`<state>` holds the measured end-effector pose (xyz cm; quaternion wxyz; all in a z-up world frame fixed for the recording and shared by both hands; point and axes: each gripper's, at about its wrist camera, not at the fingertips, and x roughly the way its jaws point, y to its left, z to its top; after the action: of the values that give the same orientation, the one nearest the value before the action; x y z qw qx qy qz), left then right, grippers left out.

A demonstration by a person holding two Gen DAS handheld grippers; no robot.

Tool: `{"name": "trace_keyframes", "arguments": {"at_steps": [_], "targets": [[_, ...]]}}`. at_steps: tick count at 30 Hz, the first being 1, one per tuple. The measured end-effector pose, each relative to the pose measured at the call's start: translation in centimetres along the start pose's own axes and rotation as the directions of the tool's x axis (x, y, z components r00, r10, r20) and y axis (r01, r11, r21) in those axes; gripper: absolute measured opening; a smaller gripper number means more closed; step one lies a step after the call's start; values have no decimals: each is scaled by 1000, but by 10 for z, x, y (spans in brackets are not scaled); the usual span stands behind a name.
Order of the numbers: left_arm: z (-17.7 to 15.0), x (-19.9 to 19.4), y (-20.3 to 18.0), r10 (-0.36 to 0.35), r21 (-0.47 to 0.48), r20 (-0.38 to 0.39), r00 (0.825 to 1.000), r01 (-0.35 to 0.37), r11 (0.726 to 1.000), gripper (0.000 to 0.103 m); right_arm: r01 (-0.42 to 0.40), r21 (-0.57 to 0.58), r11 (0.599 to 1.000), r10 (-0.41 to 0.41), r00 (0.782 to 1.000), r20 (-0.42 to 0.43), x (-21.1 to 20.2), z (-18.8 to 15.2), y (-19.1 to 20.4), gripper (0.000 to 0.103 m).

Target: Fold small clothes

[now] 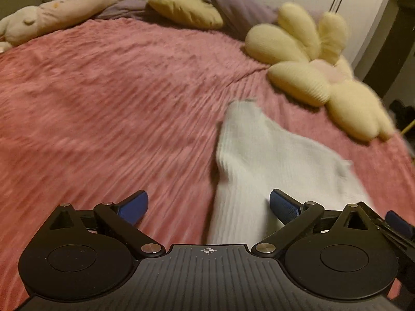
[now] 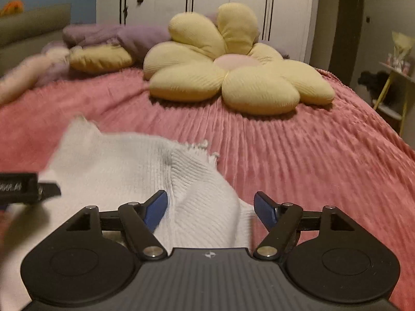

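Both grippers' fingers spread above white garment (nothing gripped).

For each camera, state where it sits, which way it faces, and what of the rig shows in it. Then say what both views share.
Left wrist: sits on the left hand-held gripper, angled down across the pink bedspread; its open blue fingers show, with the white knit garment between them.
Right wrist: sits on the right hand-held gripper, facing the white wardrobe; its fingers show, open around a garment fold.
Shared: garment, bedspread, flower cushion.

The garment lies on the bedspread, the flower cushion behind it.
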<state>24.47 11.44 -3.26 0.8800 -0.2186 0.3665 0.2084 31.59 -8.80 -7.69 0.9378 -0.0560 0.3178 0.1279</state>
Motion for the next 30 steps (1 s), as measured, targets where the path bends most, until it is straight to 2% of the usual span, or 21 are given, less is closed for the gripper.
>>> {"name": "trace_keyframes", "arguments": {"at_steps": [2, 3, 4, 7, 11, 15, 19, 23, 27, 30], "targets": [[-12, -24, -1, -20, 20, 9, 1000, 20, 1000, 103, -17, 10, 1000, 16, 997, 77, -34, -7, -4, 78], [-18, -30, -3, -23, 44, 4, 1000, 22, 999, 103, -24, 10, 1000, 23, 994, 110, -50, -14, -4, 84], [-26, -32, -6, -9, 77, -24, 1000, 11, 997, 103, -39, 3, 999, 38, 992, 117, -62, -22, -3, 85], [-38, -27, -14, 27, 142, -79, 996, -16, 990, 103, -47, -44, 998, 50, 996, 79, -76, -41, 3, 85], [-39, -21, -8, 20, 114, -128, 992, -6, 993, 103, -11, -123, 992, 13, 1000, 20, -74, -55, 8, 88], [-41, -15, -16, 43, 188, -132, 990, -17, 982, 103, 6, -180, 984, -9, 1000, -19, -69, -54, 11, 95], [-43, -6, -16, 31, 222, -142, 989, 1, 975, 103, 22, -213, 977, -34, 998, -55, -58, -52, 14, 99], [-38, -26, -11, 17, 185, -171, 985, 15, 983, 103, -12, -171, 985, -6, 994, -105, -60, -43, 6, 99], [-55, -62, 0, -63, 157, -146, 987, 86, 984, 103, -59, -106, 993, 46, 992, -118, -91, -44, -3, 99], [-68, -60, 5, -14, 176, -188, 982, 48, 983, 103, -77, -98, 992, 67, 992, -106, -111, -58, -3, 99]]}}
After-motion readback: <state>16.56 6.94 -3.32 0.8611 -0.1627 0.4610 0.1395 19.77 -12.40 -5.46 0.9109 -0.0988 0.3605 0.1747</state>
